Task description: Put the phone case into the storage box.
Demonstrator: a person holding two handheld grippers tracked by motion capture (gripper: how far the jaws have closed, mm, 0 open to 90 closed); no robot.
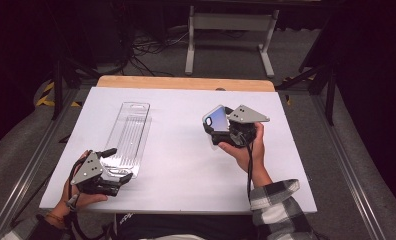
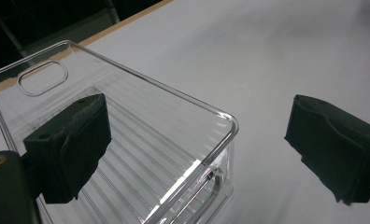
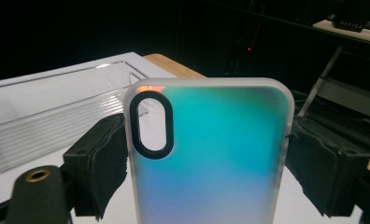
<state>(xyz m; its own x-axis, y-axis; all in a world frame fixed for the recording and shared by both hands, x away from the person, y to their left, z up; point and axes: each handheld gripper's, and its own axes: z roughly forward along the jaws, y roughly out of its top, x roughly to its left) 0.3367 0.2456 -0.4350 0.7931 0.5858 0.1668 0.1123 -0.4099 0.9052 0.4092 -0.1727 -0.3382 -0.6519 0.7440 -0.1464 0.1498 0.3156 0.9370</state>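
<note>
Carrying step, judged from the pose: the right gripper (image 1: 219, 131), raised over the table's (image 1: 186, 165) right half, clamps a phone case (image 1: 215, 119) by its long edges. The left gripper (image 1: 117, 166), jaws spread wide, straddles the near end wall of the clear tray (image 1: 128, 135) towards the table's left edge. The next move probably calls for steadying the tray and lowering the case into it. The right gripper view adds the case's camera cutout (image 3: 151, 125); the left gripper view, the tray's ribbed floor (image 2: 145, 154).

Iridescent teal-to-violet phone case (image 3: 211, 158) with black-ringed camera opening; clear, ribbed plastic tray (image 1: 128, 135); white table (image 1: 186, 170) with a wooden far edge; black-and-white plaid sleeve (image 1: 276, 207).
</note>
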